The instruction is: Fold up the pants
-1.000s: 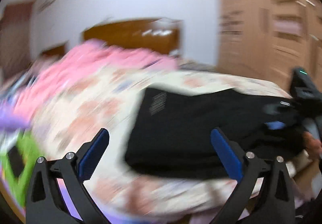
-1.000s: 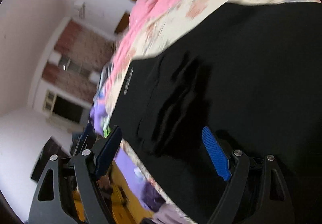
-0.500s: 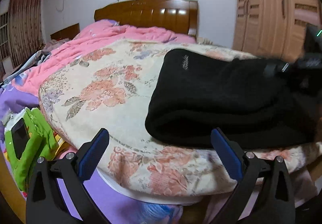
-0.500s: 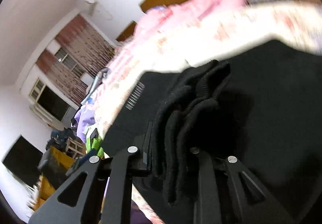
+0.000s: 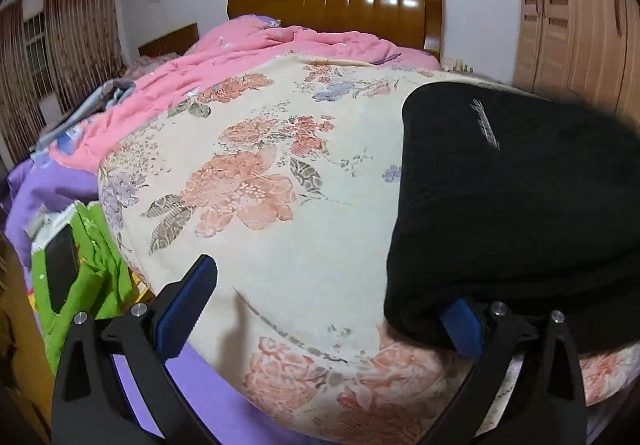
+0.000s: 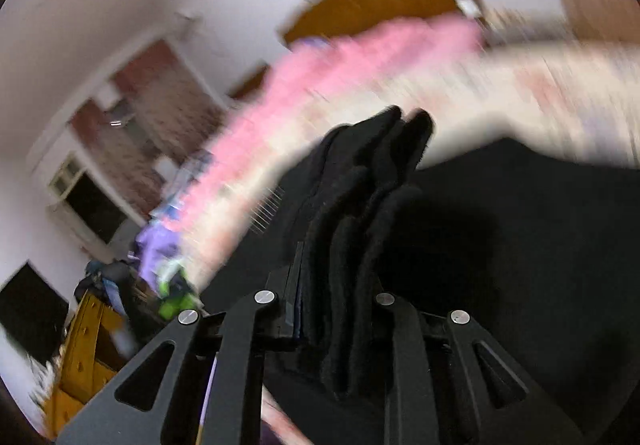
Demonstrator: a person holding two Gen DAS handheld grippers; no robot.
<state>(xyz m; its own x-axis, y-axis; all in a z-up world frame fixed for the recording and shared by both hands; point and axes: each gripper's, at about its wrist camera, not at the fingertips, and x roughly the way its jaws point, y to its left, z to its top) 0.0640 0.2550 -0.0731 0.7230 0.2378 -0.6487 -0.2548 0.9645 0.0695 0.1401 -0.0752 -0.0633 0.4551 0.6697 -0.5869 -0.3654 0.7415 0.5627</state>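
While the right gripper (image 6: 340,309), open a second ago, now pinches a bunched edge of the pants (image 5: 520,205), the left gripper (image 5: 324,305) hangs wide open, empty, at the bed's (image 5: 280,245) near edge; a fold looks underway.

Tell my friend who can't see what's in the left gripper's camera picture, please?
Black folded pants lie on a flowery bedspread. The open left gripper hovers at the bed's near edge, one blue-padded finger tucked at the pants' bottom fold. Behind are a pink blanket and a wooden headboard.
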